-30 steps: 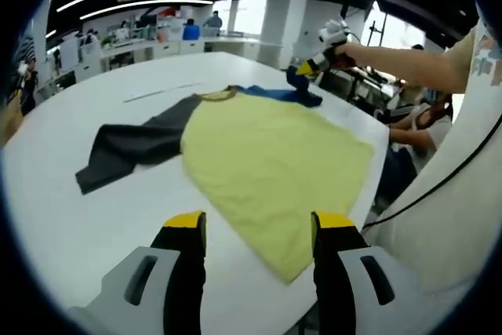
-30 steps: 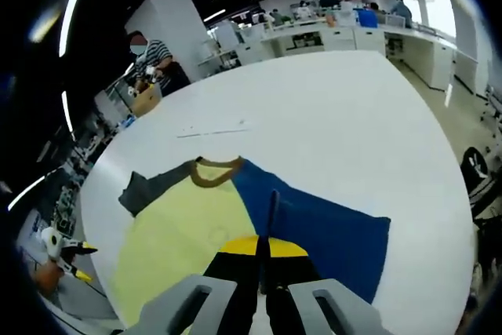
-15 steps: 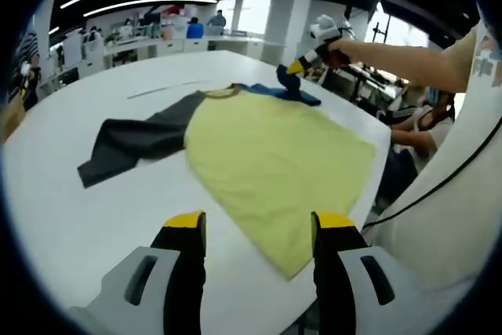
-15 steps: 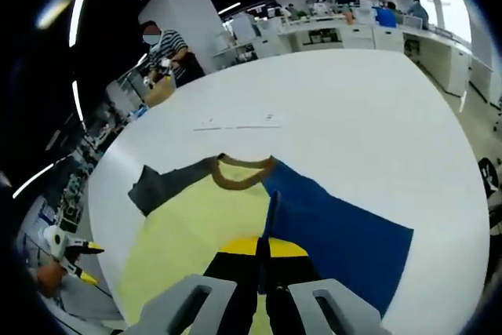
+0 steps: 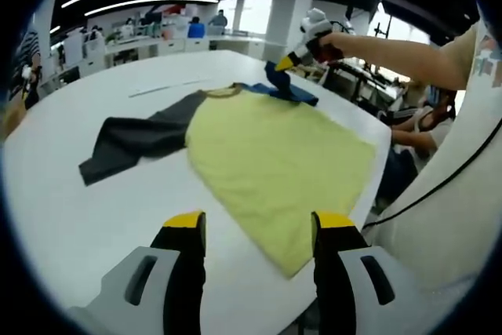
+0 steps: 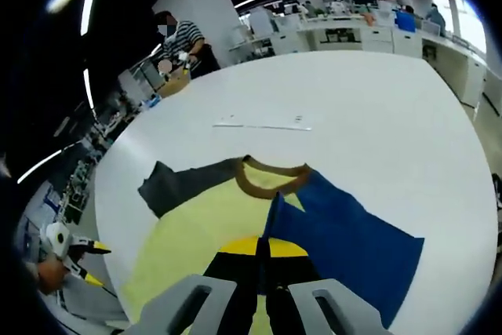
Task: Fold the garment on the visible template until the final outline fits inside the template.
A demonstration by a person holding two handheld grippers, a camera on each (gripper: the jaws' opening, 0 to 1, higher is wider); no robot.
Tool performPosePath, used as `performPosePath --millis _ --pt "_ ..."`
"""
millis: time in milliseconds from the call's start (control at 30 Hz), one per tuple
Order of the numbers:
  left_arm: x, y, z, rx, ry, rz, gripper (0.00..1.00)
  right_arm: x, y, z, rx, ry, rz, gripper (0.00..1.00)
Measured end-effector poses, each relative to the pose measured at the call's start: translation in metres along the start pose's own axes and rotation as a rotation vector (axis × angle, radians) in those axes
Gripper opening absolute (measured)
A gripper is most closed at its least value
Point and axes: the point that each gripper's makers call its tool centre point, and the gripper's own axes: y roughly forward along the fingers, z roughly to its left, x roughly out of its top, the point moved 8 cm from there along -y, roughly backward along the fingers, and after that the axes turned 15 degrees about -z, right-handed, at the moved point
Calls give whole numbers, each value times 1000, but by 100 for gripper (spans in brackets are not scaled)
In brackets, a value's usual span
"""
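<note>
Table: a large white table (image 5: 70, 194) spreads across both views, its rounded edge running along the right side of the left gripper view.
Strip: a thin pale strip (image 6: 263, 125) lies flat on the table beyond the shirt's collar, in the upper middle of the right gripper view; what it is cannot be told.
Room: desks and seated people line the back wall at the top of both views; a person in a striped top (image 6: 184, 41) stands at the upper left of the right gripper view.
Person's arm: a bare forearm (image 5: 400, 56) reaches in from the upper right of the left gripper view, with a pale sleeve at the far right edge.
Shirt: the shirt (image 5: 274, 158) lies in the centre of the table, yellow body flat, brown collar (image 6: 271, 180) pointing away from the person.
Dark sleeve: the grey sleeve (image 5: 129, 143) lies spread out flat toward the left of the left gripper view.
Blue sleeve: the blue sleeve (image 6: 345, 229) is partly raised off the table where it is pinched, at the upper centre of the left gripper view.
Left gripper: the left gripper (image 5: 255, 229) hovers at the bottom of its own view with its yellow-tipped jaws wide apart, holding nothing, over the near hem of the shirt.
Right gripper: the right gripper (image 6: 264, 253) has its jaws pressed together on an edge of the blue sleeve, which rises as a thin fold between them.
</note>
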Motion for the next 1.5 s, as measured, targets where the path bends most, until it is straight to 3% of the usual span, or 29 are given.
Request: performPosePath --millis 933,1500 --pt "-6 -7 12 1 -6 11 52 10 62 74 124 -60 50 0" --pt "-11 -11 21 16 -10 15 52 -2 100 107 179 -49 89 0"
